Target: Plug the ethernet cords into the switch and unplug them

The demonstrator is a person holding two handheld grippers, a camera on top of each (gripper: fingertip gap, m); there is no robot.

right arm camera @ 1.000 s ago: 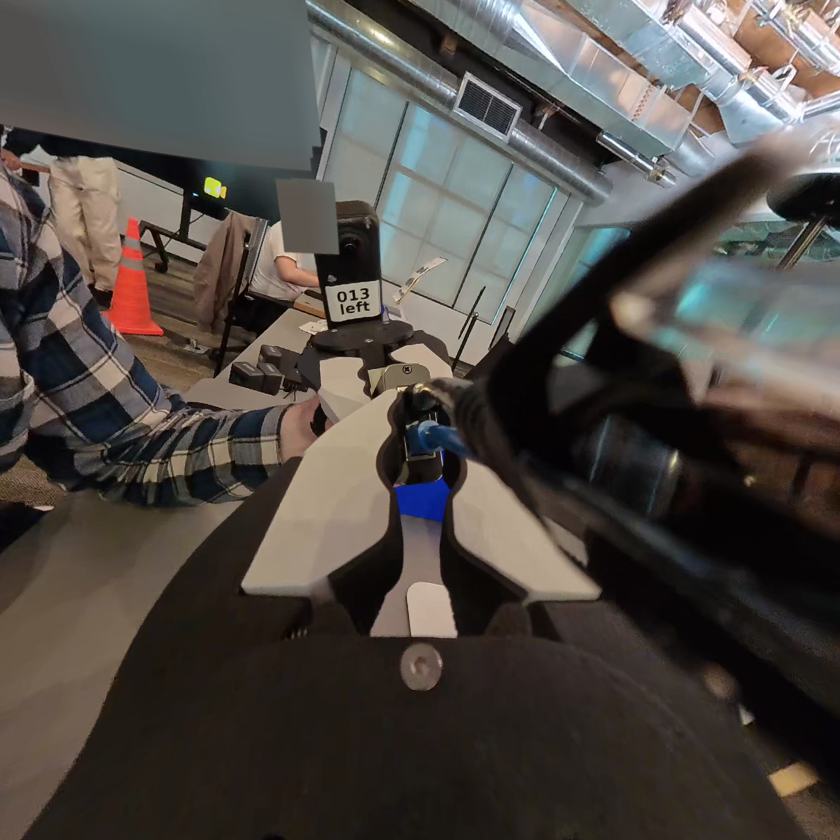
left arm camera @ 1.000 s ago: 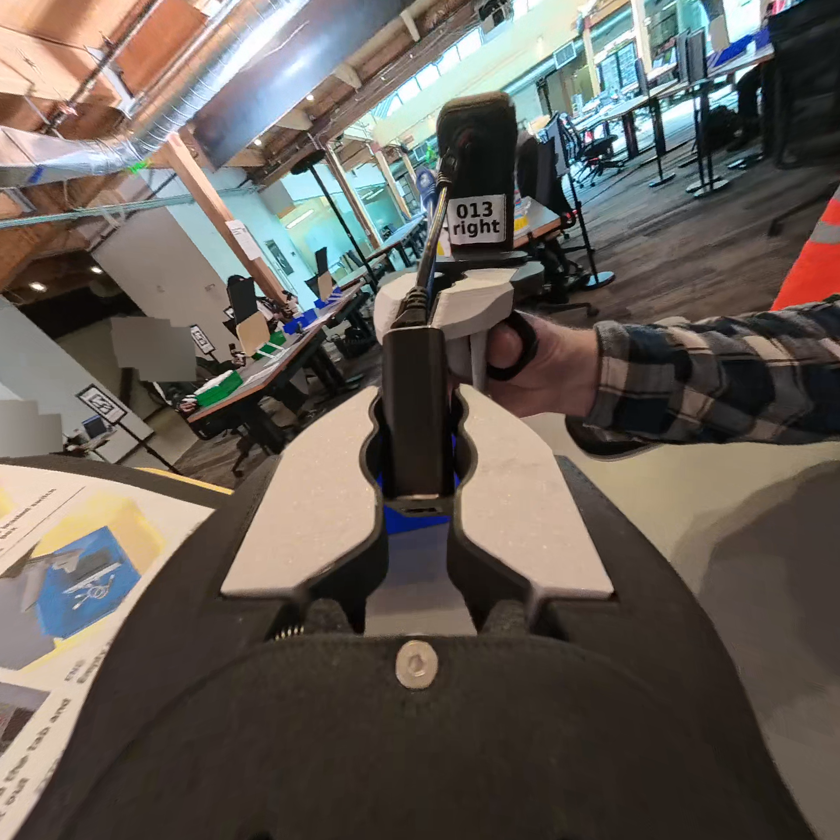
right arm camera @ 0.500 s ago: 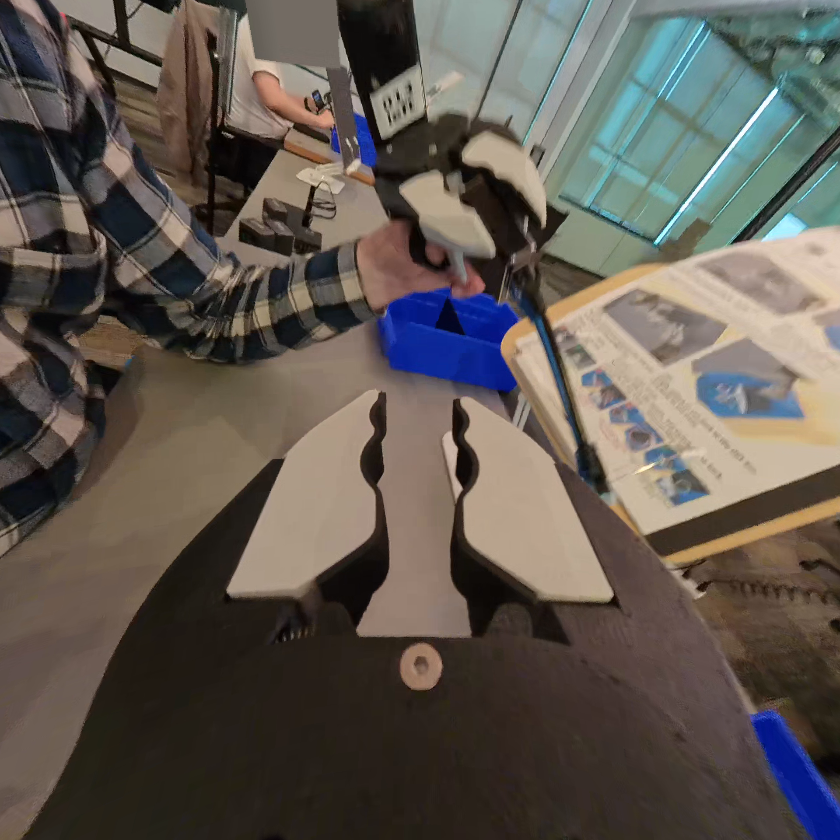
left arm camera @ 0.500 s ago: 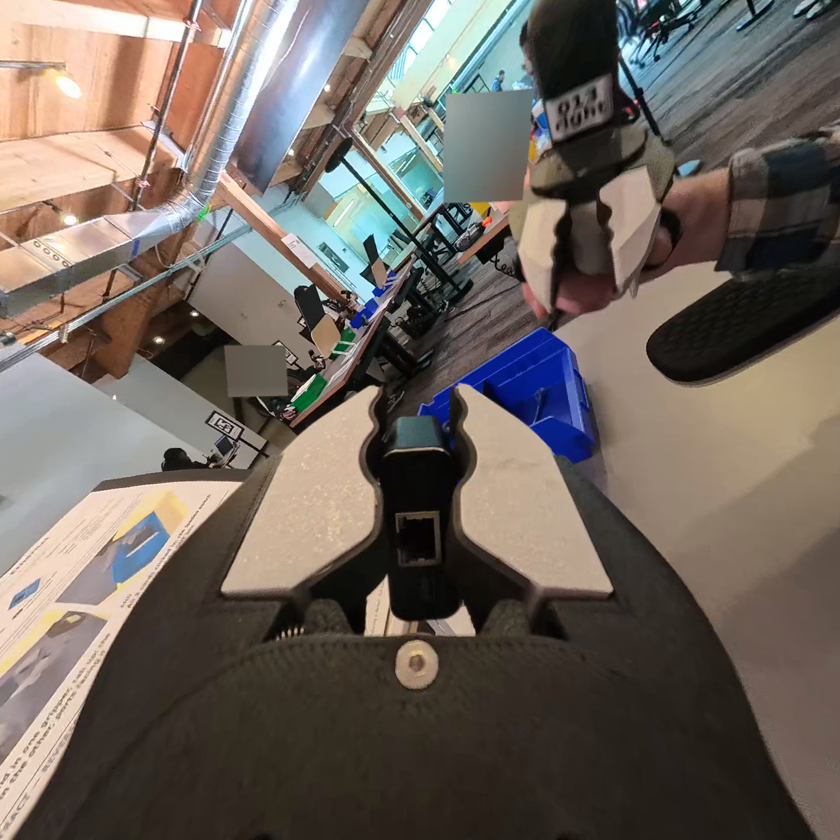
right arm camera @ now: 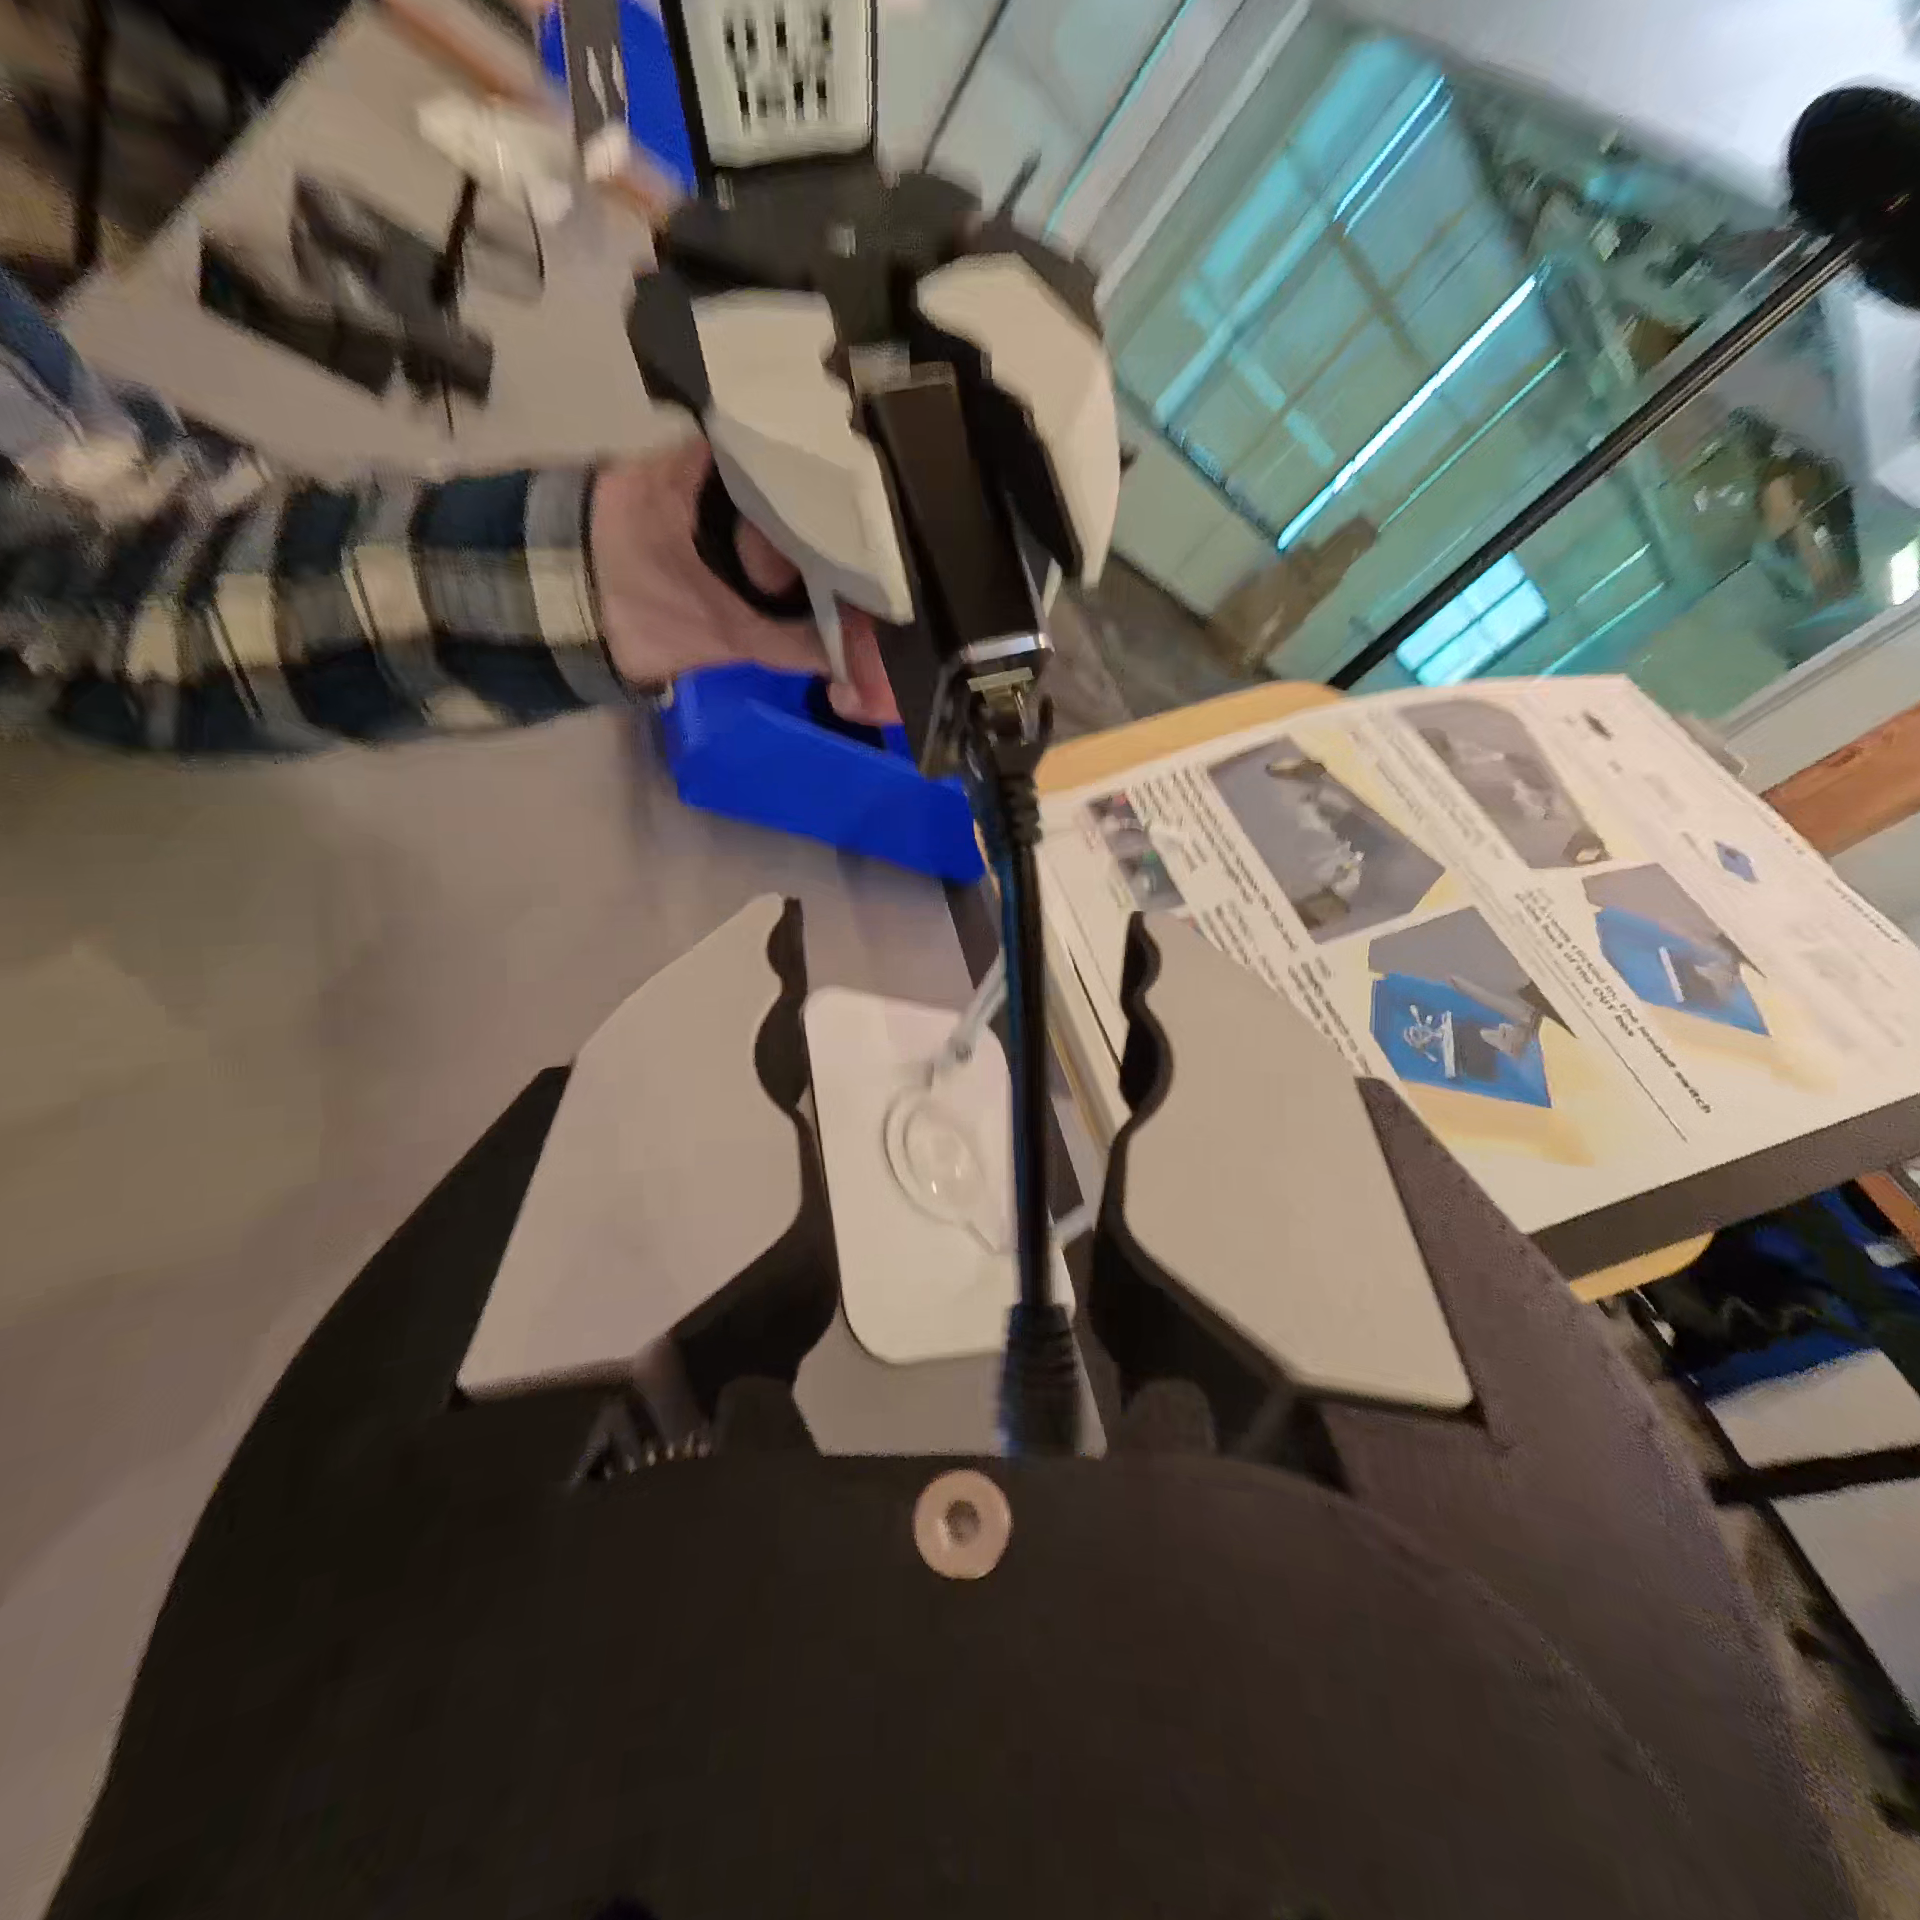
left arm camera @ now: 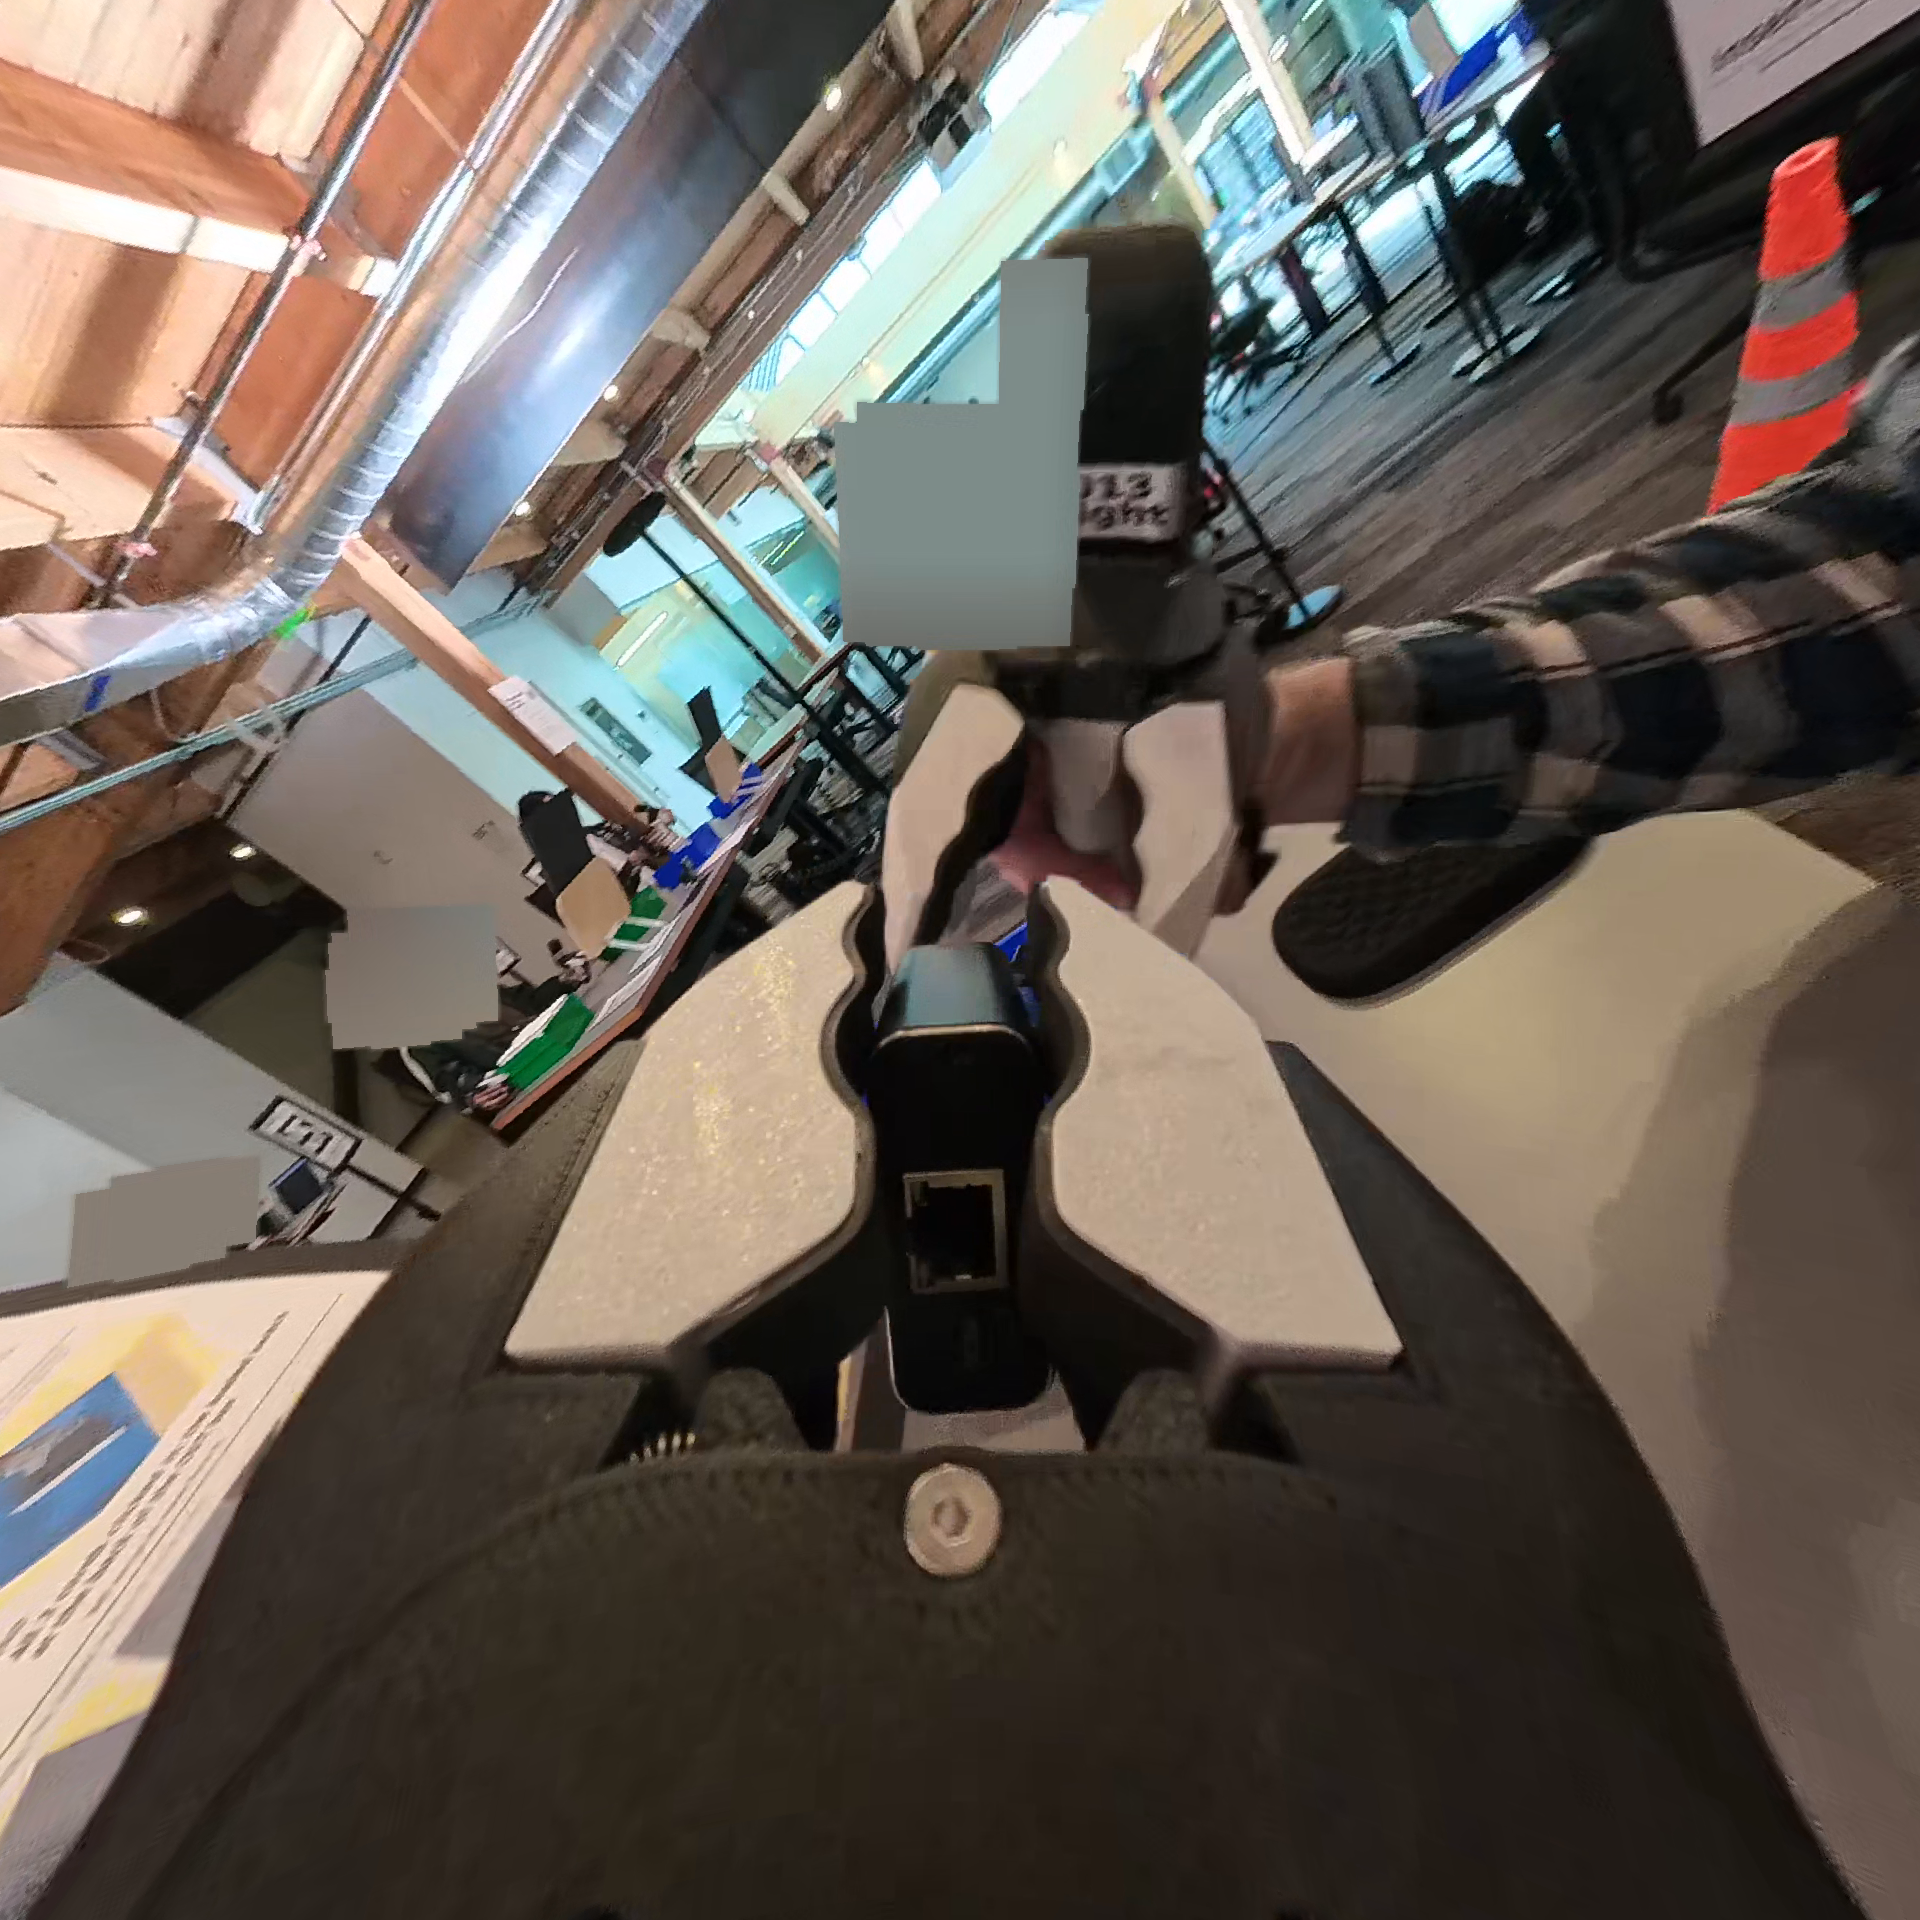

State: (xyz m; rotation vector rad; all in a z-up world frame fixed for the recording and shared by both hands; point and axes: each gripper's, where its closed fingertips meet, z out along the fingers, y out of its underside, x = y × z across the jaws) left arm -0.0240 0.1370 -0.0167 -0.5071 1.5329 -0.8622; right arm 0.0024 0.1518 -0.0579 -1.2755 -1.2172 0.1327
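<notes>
Left gripper [left arm camera: 956,935] fingers clamp the black switch [left arm camera: 954,1174] at frame centre, 1 port facing the camera. Right gripper [right arm camera: 961,935] fingers spread wide, black cord [right arm camera: 1023,1039] hanging between them untouched, plugged into switch above.

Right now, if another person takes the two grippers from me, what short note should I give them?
Left gripper: shut on the black switch, empty port facing the camera.
Right gripper: open; the black ethernet cord hangs between its fingers, unclamped.
That cord is plugged into the switch's other end. Blue bin and instruction sheet lie on the table.
Left: probably grasp the cord and unplug it.
</notes>
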